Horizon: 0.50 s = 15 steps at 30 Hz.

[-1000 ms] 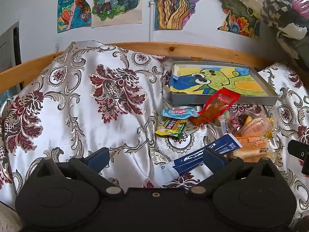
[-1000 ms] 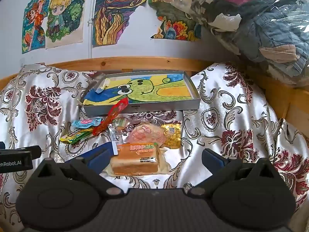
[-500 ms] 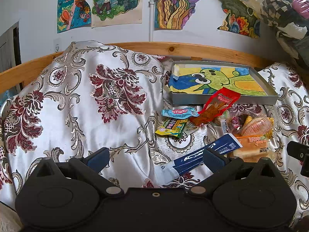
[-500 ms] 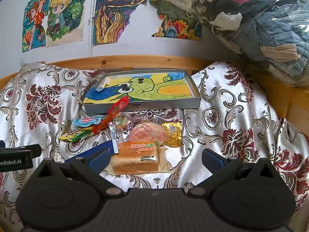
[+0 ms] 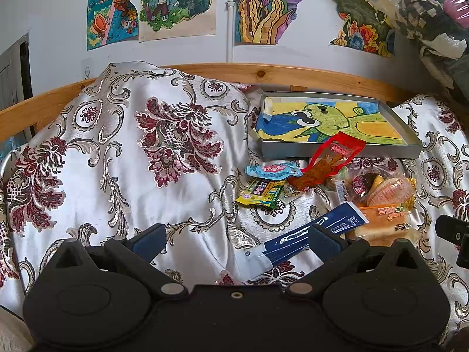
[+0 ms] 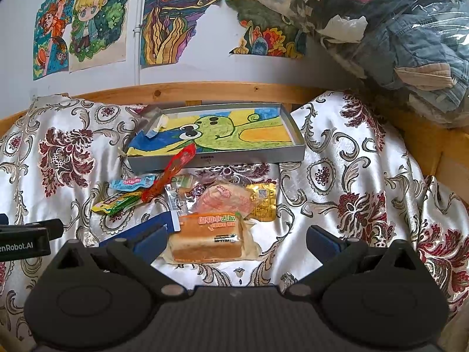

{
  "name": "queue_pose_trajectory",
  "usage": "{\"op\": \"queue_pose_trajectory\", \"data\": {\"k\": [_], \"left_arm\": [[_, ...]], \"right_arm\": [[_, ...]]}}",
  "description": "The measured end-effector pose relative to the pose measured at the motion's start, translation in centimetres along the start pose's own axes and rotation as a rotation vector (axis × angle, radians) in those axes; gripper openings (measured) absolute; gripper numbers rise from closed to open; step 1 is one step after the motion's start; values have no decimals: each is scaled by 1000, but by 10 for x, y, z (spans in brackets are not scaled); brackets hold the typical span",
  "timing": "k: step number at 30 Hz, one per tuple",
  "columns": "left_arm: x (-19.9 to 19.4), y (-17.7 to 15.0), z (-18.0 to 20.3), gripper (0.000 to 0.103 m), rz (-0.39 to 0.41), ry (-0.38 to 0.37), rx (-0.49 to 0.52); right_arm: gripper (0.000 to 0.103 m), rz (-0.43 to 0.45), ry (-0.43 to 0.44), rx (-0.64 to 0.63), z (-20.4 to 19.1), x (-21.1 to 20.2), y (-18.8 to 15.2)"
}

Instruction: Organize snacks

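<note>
Several wrapped snacks lie on the floral cloth in front of a grey tray (image 6: 249, 157) lined with a frog drawing. An orange bread loaf pack (image 6: 209, 236) sits between the fingers of my open right gripper (image 6: 237, 239), near the left finger. A long blue packet (image 5: 304, 239) lies by the right finger of my open left gripper (image 5: 236, 239), which holds nothing. Behind are a red packet (image 5: 328, 162), a light blue packet (image 5: 271, 170), a yellow-green packet (image 5: 261, 193), a pink round pastry (image 6: 224, 198) and a gold packet (image 6: 262, 201).
The floral satin cloth (image 5: 117, 161) covers a bed with a wooden rail (image 5: 234, 72) along the wall. Drawings (image 6: 85, 26) hang on the wall. A clear bag of clothes (image 6: 395, 29) is stacked at the back right. The left gripper's body (image 6: 23, 242) shows in the right wrist view.
The right gripper has come slightly nearer the bread pack and tray. The left gripper has hardly moved. Both stay open.
</note>
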<state>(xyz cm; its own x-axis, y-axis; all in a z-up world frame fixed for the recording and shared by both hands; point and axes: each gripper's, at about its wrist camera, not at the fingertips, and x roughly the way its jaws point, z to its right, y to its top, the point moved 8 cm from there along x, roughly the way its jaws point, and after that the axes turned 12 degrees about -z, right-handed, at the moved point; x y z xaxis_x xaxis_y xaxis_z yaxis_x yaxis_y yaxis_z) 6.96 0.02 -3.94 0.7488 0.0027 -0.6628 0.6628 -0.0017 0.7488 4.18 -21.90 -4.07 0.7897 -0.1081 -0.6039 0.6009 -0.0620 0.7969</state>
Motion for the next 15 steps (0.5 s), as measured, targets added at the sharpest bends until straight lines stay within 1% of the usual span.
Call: {"op": "queue_pose_trajectory", "data": {"k": [11,15], "left_arm": [[1,0,-2,102,-4,3,-1],[3,-1,-3,102,-6,3,-2]], "right_arm": [[103,-11,5,2,0,2,-1],[103,-11,5,28,4,2,0]]}}
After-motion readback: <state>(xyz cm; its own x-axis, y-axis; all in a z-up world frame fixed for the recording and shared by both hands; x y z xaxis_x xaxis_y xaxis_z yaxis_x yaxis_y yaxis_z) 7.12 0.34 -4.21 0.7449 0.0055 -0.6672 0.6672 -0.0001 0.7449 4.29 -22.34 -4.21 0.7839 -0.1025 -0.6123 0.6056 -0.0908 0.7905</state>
